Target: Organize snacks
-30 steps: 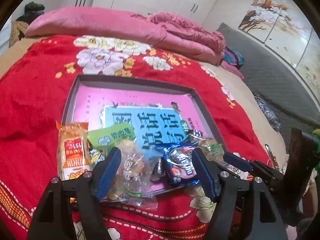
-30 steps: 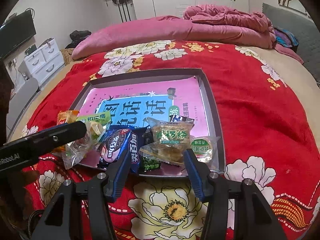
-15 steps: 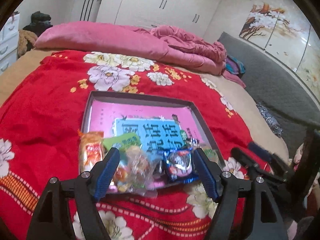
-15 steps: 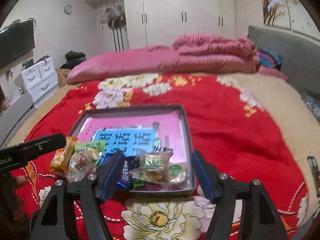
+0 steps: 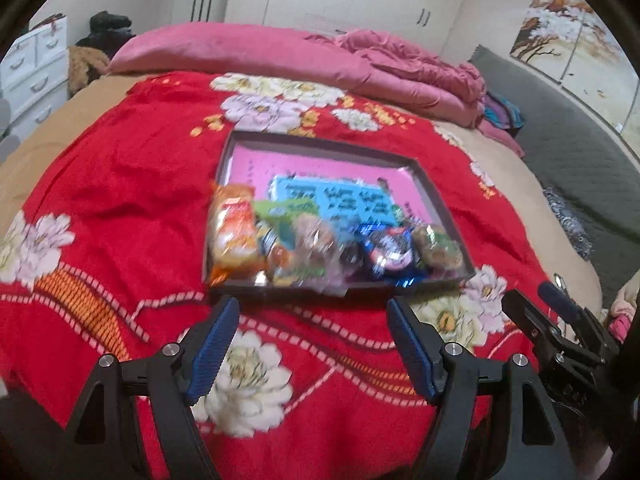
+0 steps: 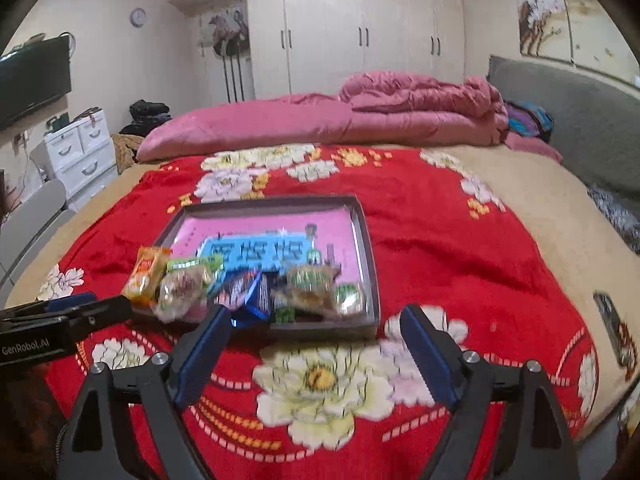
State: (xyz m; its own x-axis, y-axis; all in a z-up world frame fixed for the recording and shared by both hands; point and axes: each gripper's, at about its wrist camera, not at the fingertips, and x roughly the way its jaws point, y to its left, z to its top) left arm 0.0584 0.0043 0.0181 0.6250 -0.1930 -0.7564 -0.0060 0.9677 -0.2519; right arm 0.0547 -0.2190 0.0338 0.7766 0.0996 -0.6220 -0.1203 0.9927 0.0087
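A dark tray (image 5: 434,200) with a pink and blue printed bottom lies on the red flowered blanket. Along its near edge lie several snacks: an orange packet (image 5: 234,232), a green packet (image 5: 288,210), a clear bag (image 5: 316,240), a blue biscuit packet (image 5: 390,248) and a green-labelled cake (image 5: 438,248). My left gripper (image 5: 312,306) hangs open over the blanket, short of the tray, holding nothing. My right gripper (image 6: 315,312) is also back from the tray (image 6: 366,248); its jaws are opening with nothing between them. The snacks, such as the blue packet (image 6: 244,292), lie beyond its tips.
Pink quilt (image 6: 420,100) and pillow (image 6: 248,128) lie at the bed's far side. A grey headboard (image 6: 580,120) runs along the right. White drawers (image 6: 80,148) stand at the left. A dark flat object (image 6: 612,320) lies on the blanket near the right edge.
Both grippers have drawn back from the tray and risen; the snacks now lie beyond the fingertips. The right jaws have spread wider. The snacks stayed in the tray.
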